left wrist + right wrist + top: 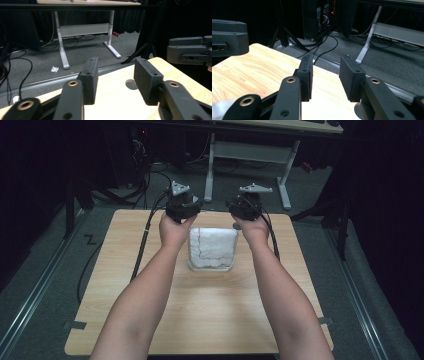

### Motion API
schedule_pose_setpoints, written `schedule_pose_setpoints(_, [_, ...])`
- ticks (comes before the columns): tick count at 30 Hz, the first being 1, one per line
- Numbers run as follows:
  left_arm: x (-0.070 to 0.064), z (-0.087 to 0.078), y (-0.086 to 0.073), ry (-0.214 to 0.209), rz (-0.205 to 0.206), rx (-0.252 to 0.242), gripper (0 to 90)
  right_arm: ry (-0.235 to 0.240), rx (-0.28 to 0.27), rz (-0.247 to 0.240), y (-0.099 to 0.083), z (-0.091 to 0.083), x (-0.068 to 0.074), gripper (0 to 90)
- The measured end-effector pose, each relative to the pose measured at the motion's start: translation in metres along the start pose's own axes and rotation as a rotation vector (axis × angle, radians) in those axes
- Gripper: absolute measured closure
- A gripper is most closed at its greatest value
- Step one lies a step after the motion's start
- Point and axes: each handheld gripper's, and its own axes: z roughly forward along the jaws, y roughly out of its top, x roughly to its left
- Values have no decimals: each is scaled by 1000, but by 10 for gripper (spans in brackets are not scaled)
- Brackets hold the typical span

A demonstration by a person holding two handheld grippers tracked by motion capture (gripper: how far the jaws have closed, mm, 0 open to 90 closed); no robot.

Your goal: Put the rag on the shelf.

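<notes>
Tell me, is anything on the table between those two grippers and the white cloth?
Nothing visible. The cloth lies folded on the bare table, just nearer the person than the left gripper and right gripper, both open.

A white folded cloth [212, 248] with a dark red stitched line lies on the light wood-grain counter [125, 285]; black fingers [90, 80], grey carpet floor [45, 320].

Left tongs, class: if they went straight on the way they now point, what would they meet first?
Nothing on the table, it seems. The open left tongs point past its far edge, so the way looks free until the grey carpet near the white desk frame. Depth is hard to judge.
</notes>
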Motion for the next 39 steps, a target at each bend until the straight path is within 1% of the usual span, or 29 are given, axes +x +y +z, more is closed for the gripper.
schedule_pose_setpoints(4, [1, -6, -1, 1, -9, -13, 562, 7, -10, 11, 2, -5, 0, 624])
schedule_pose_setpoints(6, [1, -11, -2, -3, -4, -20, 559, 8, -16, -1, 2, -8, 2, 618])
schedule_pose_setpoints(8, [1, -13, -4, 9, 3, -10, 560, 8, -19, -4, 1, -12, 3, 616])
schedule_pose_setpoints(9, [1, -15, -5, 4, -5, -10, 560, 11, -26, 8, -3, -16, 5, 615])
schedule_pose_setpoints(11, [2, -20, -8, -3, -15, -24, 560, 9, -30, 11, -4, -18, 7, 613])
schedule_pose_setpoints(13, [1, -23, -10, -11, -12, -24, 561, 10, -35, 1, -7, -22, 9, 609])
schedule_pose_setpoints(14, [0, -27, -11, -11, -2, -22, 561, 10, -36, -18, -10, -29, 12, 605])
schedule_pose_setpoints(17, [-4, -39, -15, -32, 6, -40, 563, 13, -41, -26, -13, -35, 14, 601])
schedule_pose_setpoints(19, [-6, -46, -19, -41, 5, -41, 562, 17, -42, -39, -17, -42, 17, 601])
schedule_pose_setpoints(21, [-6, -52, -23, -41, 4, -44, 560, 13, -46, -61, -22, -51, 20, 601])
schedule_pose_setpoints(22, [-6, -54, -24, -42, 4, -37, 560, 18, -45, -61, -24, -54, 20, 598])
schedule_pose_setpoints(23, [-6, -56, -26, -41, 5, -39, 560, 18, -45, -61, -24, -54, 20, 598])
schedule_pose_setpoints(25, [-5, -61, -29, -36, -3, -40, 571, 24, -49, -62, -27, -60, 21, 590])
schedule_pose_setpoints(26, [-5, -65, -31, -42, -5, -43, 571, 32, -51, -53, -29, -62, 21, 588])
schedule_pose_setpoints(27, [-5, -68, -34, -41, -1, -43, 568, 42, -54, -49, -34, -69, 21, 586])
schedule_pose_setpoints(28, [-5, -72, -36, -39, 9, -42, 568, 42, -54, -49, -34, -69, 21, 586])
schedule_pose_setpoints(31, [-4, -82, -42, -35, 24, -45, 567, 40, -60, -67, -40, -80, 23, 583])
schedule_pose_setpoints(32, [-3, -85, -44, -38, 25, -48, 567, 39, -64, -71, -44, -87, 23, 575])
schedule_pose_setpoints(33, [-3, -91, -48, -44, 28, -60, 567, 39, -64, -71, -44, -87, 23, 575])
schedule_pose_setpoints(35, [-2, -99, -55, -52, 34, -68, 564, 39, -66, -85, -49, -95, 24, 564])
schedule_pose_setpoints(36, [-2, -102, -59, -52, 35, -56, 562, 38, -67, -86, -52, -98, 25, 561])
schedule_pose_setpoints(37, [-1, -106, -63, -50, 39, -54, 559, 39, -67, -89, -54, -101, 26, 557])
schedule_pose_setpoints(38, [0, -109, -68, -50, 41, -53, 559, 42, -71, -100, -60, -109, 28, 553])
schedule_pose_setpoints(39, [0, -113, -72, -51, 45, -45, 559, 42, -71, -100, -60, -109, 28, 553])
